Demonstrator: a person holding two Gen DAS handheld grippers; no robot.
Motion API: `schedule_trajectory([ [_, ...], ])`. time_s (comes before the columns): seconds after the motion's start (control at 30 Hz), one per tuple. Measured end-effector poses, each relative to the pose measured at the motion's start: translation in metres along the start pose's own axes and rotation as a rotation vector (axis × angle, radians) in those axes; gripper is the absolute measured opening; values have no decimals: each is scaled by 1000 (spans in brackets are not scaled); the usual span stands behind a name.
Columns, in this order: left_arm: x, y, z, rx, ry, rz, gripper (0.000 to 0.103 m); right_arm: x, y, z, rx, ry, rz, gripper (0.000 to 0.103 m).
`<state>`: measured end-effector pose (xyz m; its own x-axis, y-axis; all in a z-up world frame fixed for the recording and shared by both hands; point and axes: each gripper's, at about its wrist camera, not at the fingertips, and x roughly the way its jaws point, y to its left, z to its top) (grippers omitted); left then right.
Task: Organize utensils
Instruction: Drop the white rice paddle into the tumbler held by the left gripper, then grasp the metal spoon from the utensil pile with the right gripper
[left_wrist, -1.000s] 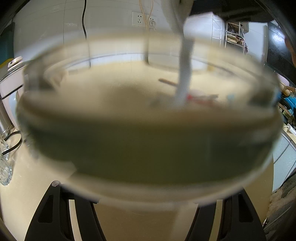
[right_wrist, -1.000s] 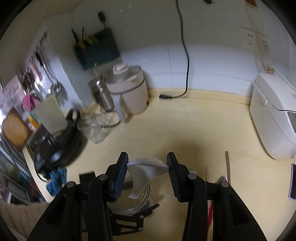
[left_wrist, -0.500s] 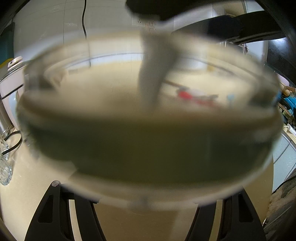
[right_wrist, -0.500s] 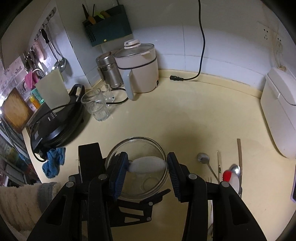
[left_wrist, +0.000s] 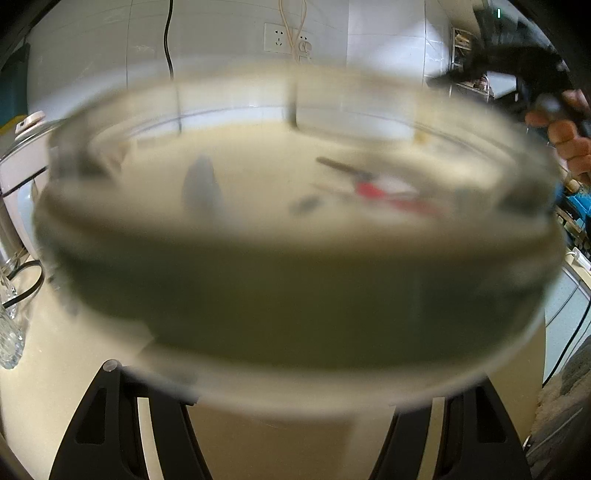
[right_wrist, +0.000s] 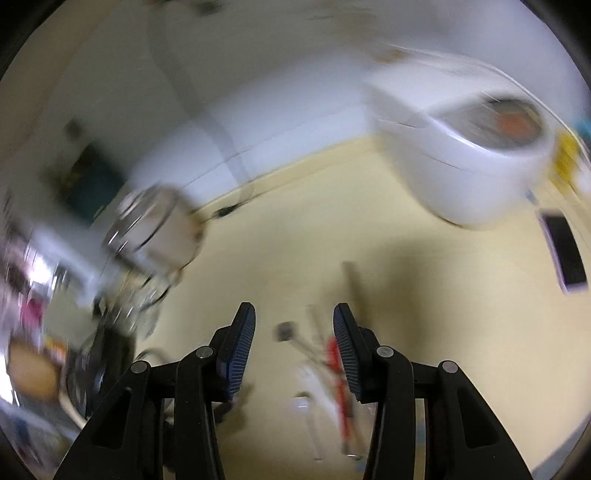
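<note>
Two risks stand out: the left gripper (left_wrist: 291, 435), jaws clamped on the glass bowl (left_wrist: 295, 302), could tip it, while the right gripper (right_wrist: 293, 347), jaws spread and empty above the utensils (right_wrist: 332, 373) on the worktop (right_wrist: 424, 302), could scatter them.

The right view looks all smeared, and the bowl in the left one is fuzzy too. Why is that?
Right wrist view: the rice cooker and utensils streak from motion blur, while the fingers moving with the camera stay sharp. Left wrist view: the glass bowl sits too close to the lens and is out of focus; the wall socket behind is crisp.
</note>
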<state>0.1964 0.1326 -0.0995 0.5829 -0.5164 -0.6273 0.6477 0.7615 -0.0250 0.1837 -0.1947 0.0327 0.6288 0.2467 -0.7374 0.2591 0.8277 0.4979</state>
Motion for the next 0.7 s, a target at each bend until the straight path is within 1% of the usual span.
schedule_trajectory([
  [0.03, 0, 0, 0, 0, 0, 0, 71, 4, -10, 0, 19, 15, -7, 44],
  [0.1, 0, 0, 0, 0, 0, 0, 71, 17, -19, -5, 5, 54, -41, 44],
  [0.23, 0, 0, 0, 0, 0, 0, 71, 48, -12, -21, -80, 139, -57, 44],
  [0.3, 0, 0, 0, -1, 0, -1, 71, 68, 6, -28, -180, 174, -72, 44],
  [0.37, -1, 1, 0, -3, 0, -4, 71, 89, 26, -31, -280, 215, -61, 44],
  [0.47, 0, 0, 0, -4, 0, -6, 71, 120, 51, -33, -396, 275, -51, 44],
  [0.53, 0, -1, 0, -4, 0, -6, 71, 148, 70, -35, -510, 327, -81, 44],
  [0.7, 0, -1, 0, -8, 1, -11, 71, 195, 89, -49, -707, 433, -129, 44],
])
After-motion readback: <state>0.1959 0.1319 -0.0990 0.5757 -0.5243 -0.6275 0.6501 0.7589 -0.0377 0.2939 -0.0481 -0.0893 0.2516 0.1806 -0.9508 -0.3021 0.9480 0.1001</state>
